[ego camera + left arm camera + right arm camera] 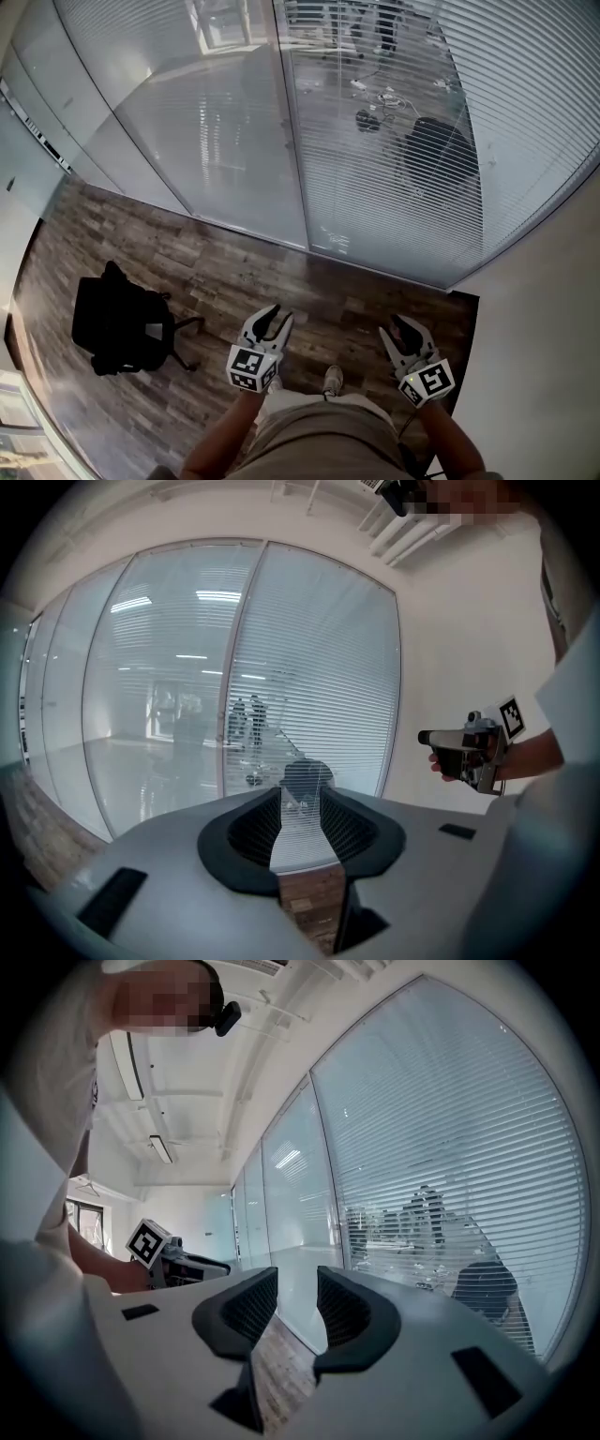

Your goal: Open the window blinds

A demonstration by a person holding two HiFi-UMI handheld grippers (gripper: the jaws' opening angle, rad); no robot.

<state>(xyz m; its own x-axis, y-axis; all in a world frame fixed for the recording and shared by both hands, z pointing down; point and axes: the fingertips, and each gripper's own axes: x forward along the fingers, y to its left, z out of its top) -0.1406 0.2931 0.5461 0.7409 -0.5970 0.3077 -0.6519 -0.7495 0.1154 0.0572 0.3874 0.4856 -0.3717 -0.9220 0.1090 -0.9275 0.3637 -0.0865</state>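
White slatted blinds hang behind a glass wall, with slats tilted partly so that a room shows through; they also show in the left gripper view and the right gripper view. My left gripper is held low over the wooden floor, well short of the glass, its jaws apart with nothing between them. My right gripper hangs beside it nearer the right wall, also open and empty. Each gripper appears in the other's view: the right gripper and the left gripper.
A black office chair stands on the floor at the left. A metal mullion splits the glass panels. A plain white wall closes in the right side. Behind the glass sit another dark chair and desks.
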